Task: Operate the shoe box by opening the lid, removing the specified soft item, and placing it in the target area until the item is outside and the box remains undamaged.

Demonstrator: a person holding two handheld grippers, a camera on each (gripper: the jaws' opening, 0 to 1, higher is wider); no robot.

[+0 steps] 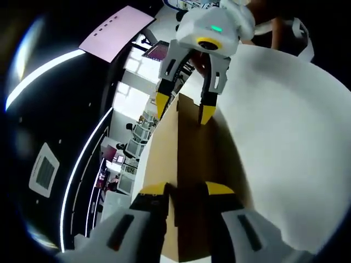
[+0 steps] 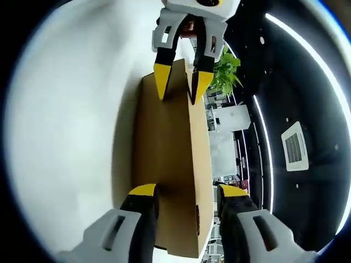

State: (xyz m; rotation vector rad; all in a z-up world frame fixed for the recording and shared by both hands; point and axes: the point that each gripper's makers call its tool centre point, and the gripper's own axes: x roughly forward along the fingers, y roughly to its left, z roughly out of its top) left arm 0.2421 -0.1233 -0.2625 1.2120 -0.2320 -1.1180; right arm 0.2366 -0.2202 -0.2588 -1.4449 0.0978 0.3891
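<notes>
A brown cardboard shoe box (image 1: 164, 148) lies on a round white table (image 1: 285, 126), its lid down. My left gripper (image 1: 187, 189) stands at the box's near end, open, with its yellow-tipped jaws apart on either side of the box's long raised edge. At the far end my right gripper (image 1: 184, 108) faces it, also open and straddling the same edge. In the right gripper view the box (image 2: 170, 142) runs away from my right gripper (image 2: 187, 192) towards the left gripper (image 2: 181, 79). The box's inside and any soft item are hidden.
The white table (image 2: 71, 126) spreads wide on one side of the box. Beyond the table's edge lie a dark ceiling with light strips, a green plant (image 2: 225, 74) and distant office furniture (image 1: 137, 137). A person's hand (image 1: 269, 22) holds the right gripper.
</notes>
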